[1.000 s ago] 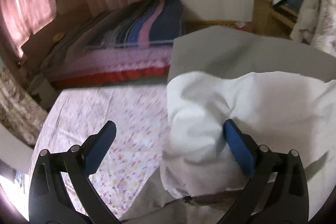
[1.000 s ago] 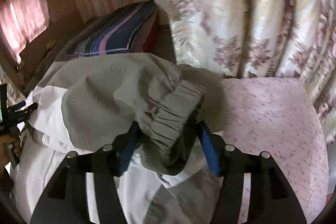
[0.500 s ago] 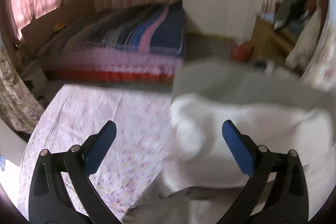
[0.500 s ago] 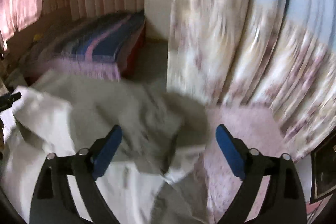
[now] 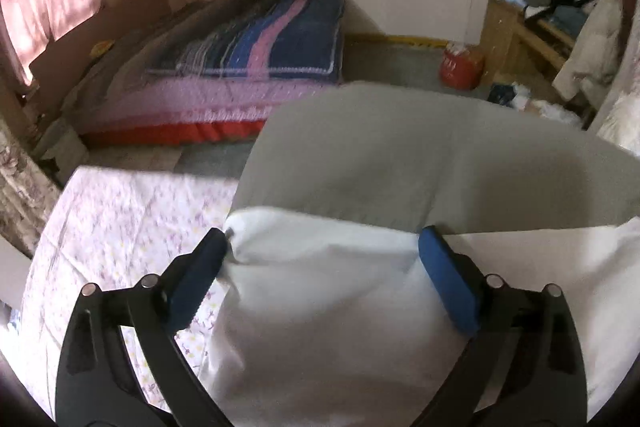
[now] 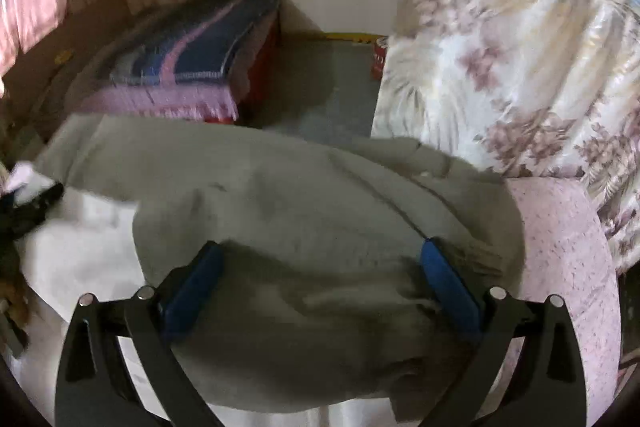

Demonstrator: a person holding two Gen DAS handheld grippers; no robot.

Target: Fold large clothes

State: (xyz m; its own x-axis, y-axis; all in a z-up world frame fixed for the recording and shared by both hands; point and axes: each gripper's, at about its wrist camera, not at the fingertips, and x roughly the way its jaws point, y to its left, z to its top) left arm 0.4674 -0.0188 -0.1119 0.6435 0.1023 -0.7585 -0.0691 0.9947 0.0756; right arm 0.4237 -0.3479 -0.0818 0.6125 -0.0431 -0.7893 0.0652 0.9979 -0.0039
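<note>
A large grey and white garment lies spread on a bed with a pink flowered sheet (image 5: 120, 227). In the left wrist view its white part (image 5: 320, 327) lies under my left gripper (image 5: 320, 255), and the grey part (image 5: 400, 167) lies beyond. The left jaws stand wide apart, with the white edge between them, unpressed. In the right wrist view the folded grey sleeve (image 6: 320, 307) rests loose on the garment under my right gripper (image 6: 320, 259), whose jaws are opening without gripping it. The left gripper (image 6: 32, 203) shows at that view's left edge.
A second bed with a striped blue and pink blanket (image 5: 260, 43) stands across a strip of grey floor (image 6: 320, 79). A red container (image 5: 460, 67) and a cluttered wooden shelf (image 5: 520, 27) are at the back right. A flowered curtain (image 6: 520, 67) hangs at the bed's right side.
The right gripper let go of the grey elastic cuff and its jaws spread wide; the sleeve now lies on the garment. The left gripper shifted over the white edge, still open.
</note>
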